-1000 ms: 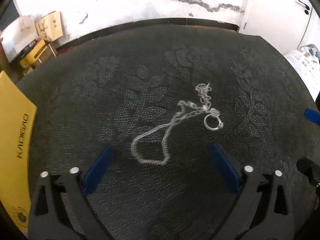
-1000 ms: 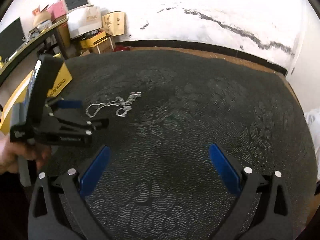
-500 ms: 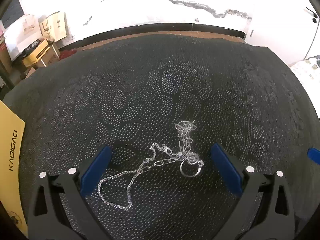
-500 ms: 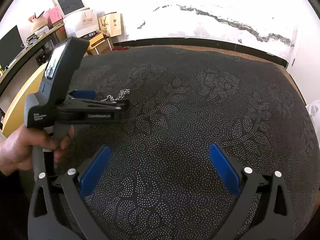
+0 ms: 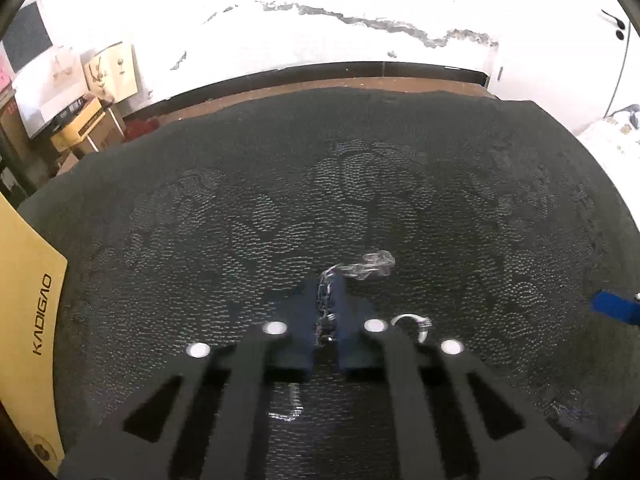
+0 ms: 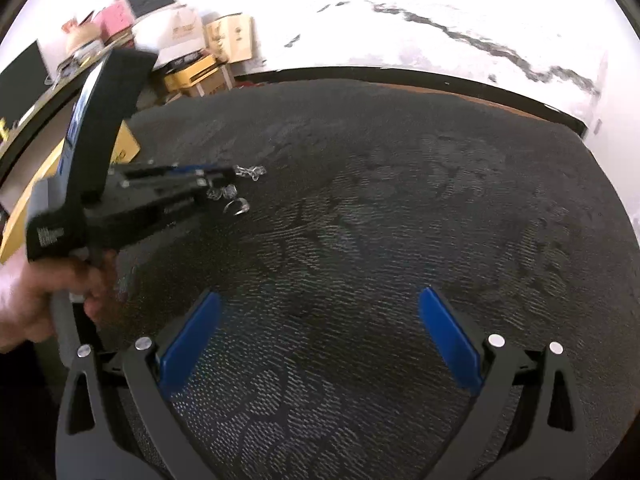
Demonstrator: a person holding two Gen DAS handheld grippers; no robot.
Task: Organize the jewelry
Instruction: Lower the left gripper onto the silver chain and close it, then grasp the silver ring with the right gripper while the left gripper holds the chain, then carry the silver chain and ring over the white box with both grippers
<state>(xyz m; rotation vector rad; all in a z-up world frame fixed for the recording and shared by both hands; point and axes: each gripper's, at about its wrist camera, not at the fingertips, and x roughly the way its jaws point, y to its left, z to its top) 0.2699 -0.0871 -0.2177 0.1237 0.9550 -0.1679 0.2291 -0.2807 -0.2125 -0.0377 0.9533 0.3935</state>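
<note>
fingers (image 5: 344, 300) pinch chain (image 5: 326, 300); right view shows hand (image 6: 44, 292).

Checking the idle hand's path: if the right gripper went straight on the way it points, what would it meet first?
Probably only the bare dark cloth: the right gripper is open, with nothing ahead.

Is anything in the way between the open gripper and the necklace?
Nothing lies on the cloth between the right gripper and the chain. But the left gripper is already shut on it.
</note>
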